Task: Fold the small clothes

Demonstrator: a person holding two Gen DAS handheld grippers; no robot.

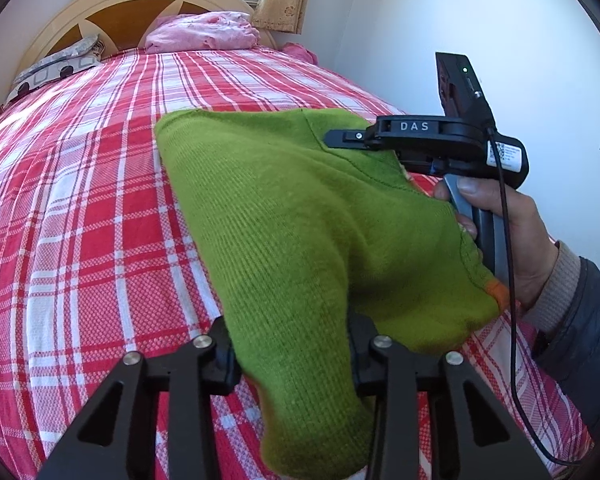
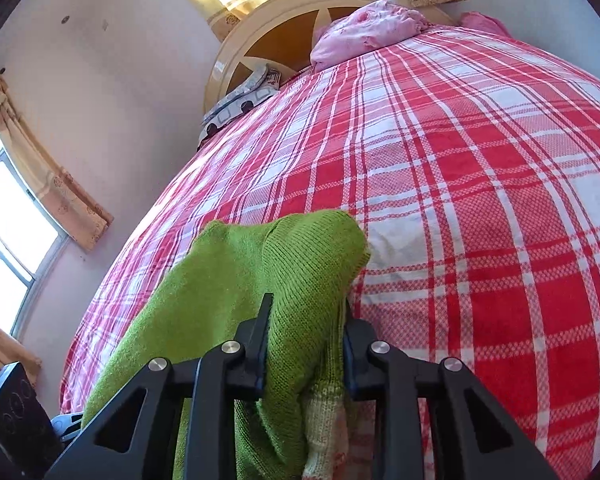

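1. Our left gripper (image 1: 290, 354) clamps the green knit sweater (image 1: 300, 216), whose folds hide the fingertips.
2. Our right gripper (image 2: 305, 346) pinches another part (tips buried too), lifted over the plaid bedspread (image 1: 84, 216).

The left wrist view is taken low and close over the red plaid bedspread (image 1: 100, 200), aimed up the bed toward the headboard (image 1: 112, 12), with the right gripper (image 1: 340, 138) caught side-on at right. The right wrist view is pitched the same way from nearer the bed's left edge. Shared are the green knit garment (image 2: 236, 264), pink pillow (image 2: 372, 28) and headboard.
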